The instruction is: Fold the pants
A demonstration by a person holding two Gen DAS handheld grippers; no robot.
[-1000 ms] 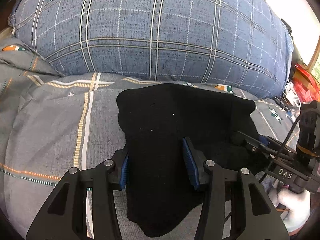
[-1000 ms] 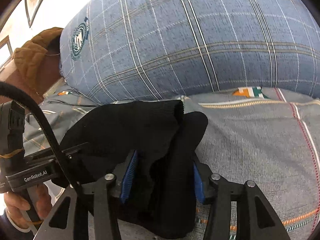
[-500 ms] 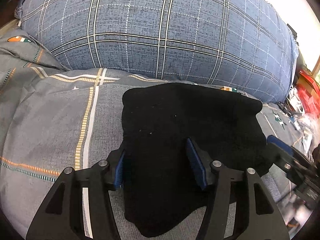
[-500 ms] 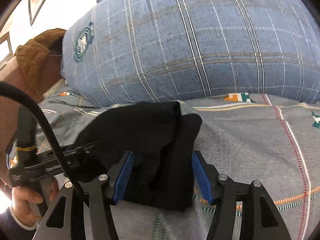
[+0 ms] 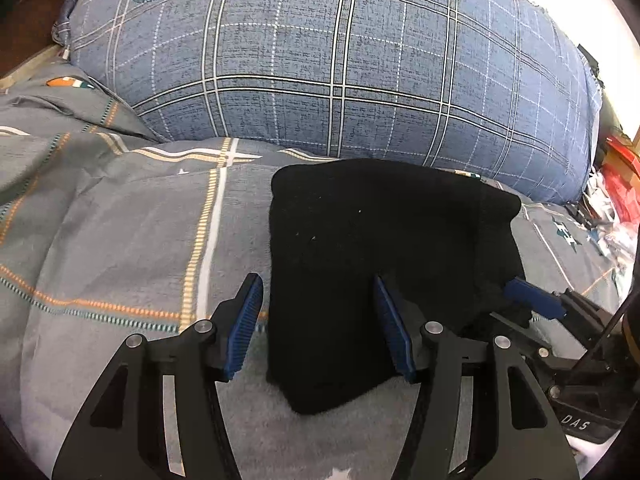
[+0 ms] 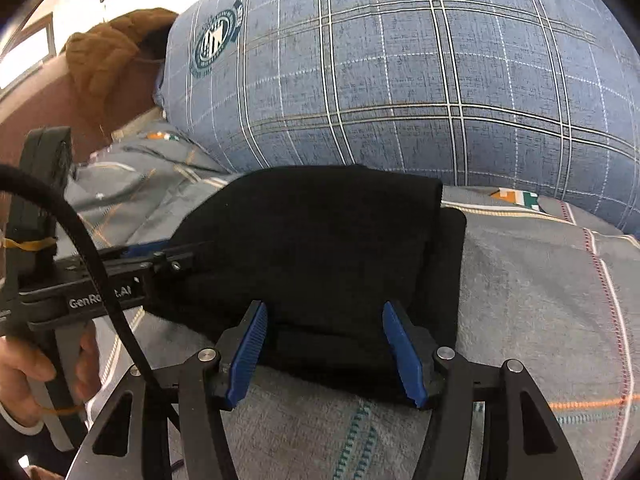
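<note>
The black pants (image 5: 384, 248) lie folded into a compact rectangle on the grey bedsheet (image 5: 120, 240), in front of the pillow. They also show in the right wrist view (image 6: 320, 240). My left gripper (image 5: 318, 312) is open, its blue pads either side of the bundle's near left part, not clamping it. My right gripper (image 6: 324, 344) is open, its pads straddling the bundle's near edge. Each gripper shows in the other's view: the right gripper (image 5: 560, 320) at the bundle's right side, the left gripper (image 6: 120, 276) at its left side.
A large blue plaid pillow (image 5: 340, 60) fills the back, right behind the pants. A brown jacket (image 6: 108, 52) lies at the far left. Red and white clutter (image 5: 616, 192) sits past the bed's right side. A hand (image 6: 24, 368) holds the left gripper's handle.
Both grippers have opened and let go of the black fabric, which now lies flat on the sheet. Both have drawn back and lowered toward the bundle's near edge.
</note>
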